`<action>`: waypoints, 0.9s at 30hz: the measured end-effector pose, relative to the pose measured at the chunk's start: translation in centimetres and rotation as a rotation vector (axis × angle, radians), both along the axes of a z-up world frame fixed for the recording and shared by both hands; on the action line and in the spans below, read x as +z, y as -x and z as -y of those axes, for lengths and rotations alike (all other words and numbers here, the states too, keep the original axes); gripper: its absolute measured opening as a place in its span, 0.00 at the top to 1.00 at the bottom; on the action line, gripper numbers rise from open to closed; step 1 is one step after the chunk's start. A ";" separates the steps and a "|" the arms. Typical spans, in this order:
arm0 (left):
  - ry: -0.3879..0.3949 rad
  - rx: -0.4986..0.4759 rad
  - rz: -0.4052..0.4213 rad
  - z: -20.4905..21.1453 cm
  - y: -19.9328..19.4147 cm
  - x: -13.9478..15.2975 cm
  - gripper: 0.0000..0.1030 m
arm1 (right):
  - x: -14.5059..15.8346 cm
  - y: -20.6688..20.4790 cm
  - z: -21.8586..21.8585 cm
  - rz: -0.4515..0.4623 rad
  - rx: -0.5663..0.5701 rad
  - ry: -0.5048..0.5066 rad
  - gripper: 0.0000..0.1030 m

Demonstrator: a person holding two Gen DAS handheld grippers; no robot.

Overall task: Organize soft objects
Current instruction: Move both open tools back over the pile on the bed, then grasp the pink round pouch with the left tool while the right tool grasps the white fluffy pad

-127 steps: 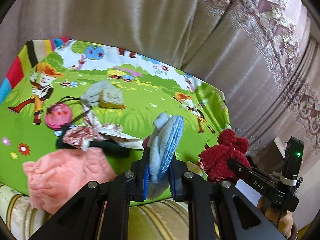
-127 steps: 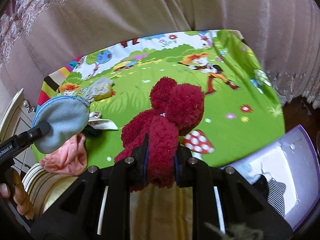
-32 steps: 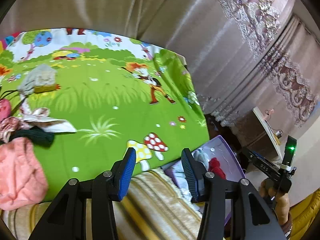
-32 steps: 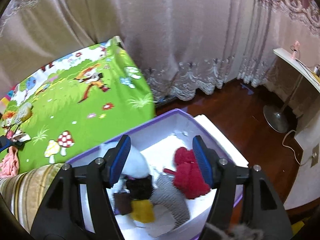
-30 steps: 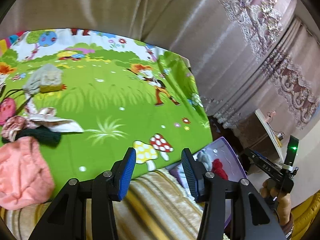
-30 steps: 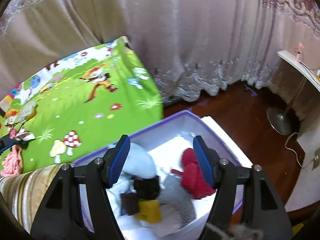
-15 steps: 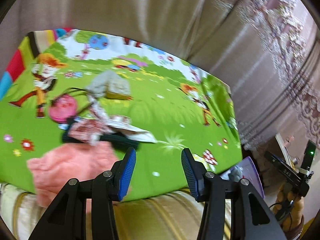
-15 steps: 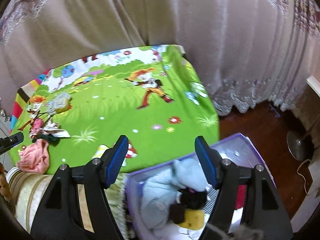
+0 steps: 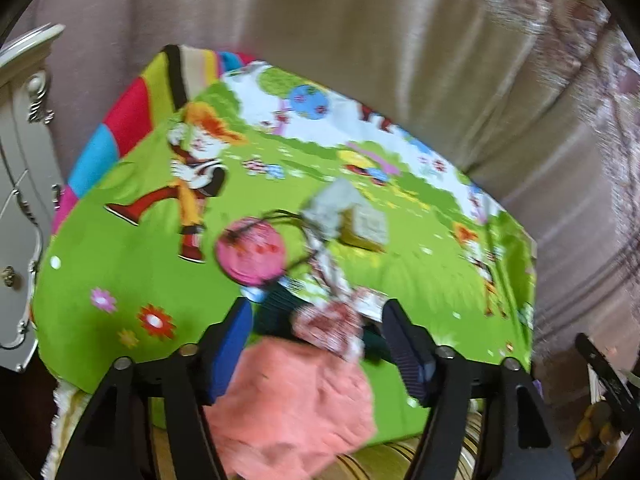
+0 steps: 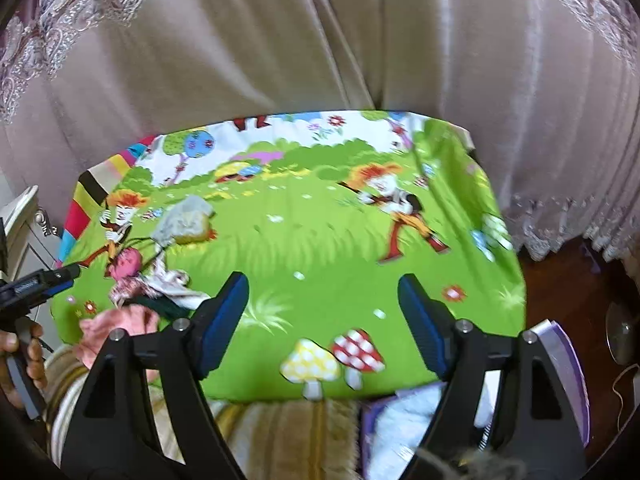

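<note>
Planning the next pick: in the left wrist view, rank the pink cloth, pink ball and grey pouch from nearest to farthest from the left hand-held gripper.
1. Pink cloth, right between the opening fingers of the left hand-held gripper, unpinched.
2. Pink ball, ahead, slightly left.
3. Grey pouch, farthest, ahead and right.

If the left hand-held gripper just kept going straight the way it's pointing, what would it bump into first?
Probably the salmon-pink cloth, lying between and just ahead of the empty, opening left hand-held gripper. The reddish patterned bundle lies just beyond. The blur leaves depth uncertain.
</note>
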State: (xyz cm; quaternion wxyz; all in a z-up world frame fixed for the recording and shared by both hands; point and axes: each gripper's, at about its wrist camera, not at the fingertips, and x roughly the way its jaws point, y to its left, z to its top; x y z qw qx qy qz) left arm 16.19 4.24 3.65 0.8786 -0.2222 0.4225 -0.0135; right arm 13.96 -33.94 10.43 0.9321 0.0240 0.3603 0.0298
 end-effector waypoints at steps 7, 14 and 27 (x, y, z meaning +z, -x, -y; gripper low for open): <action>-0.020 0.071 -0.135 -2.1 -4.8 -3.9 0.23 | -0.4 -5.6 -5.2 -0.012 0.071 -0.018 0.19; -0.051 0.101 -0.202 -2.2 -8.8 -6.4 0.20 | -2.5 -10.9 -10.2 -0.060 0.136 -0.031 0.18; -0.160 0.089 -0.252 -1.9 -11.7 -9.3 0.19 | -7.8 -17.5 -19.1 -0.148 0.232 0.014 0.18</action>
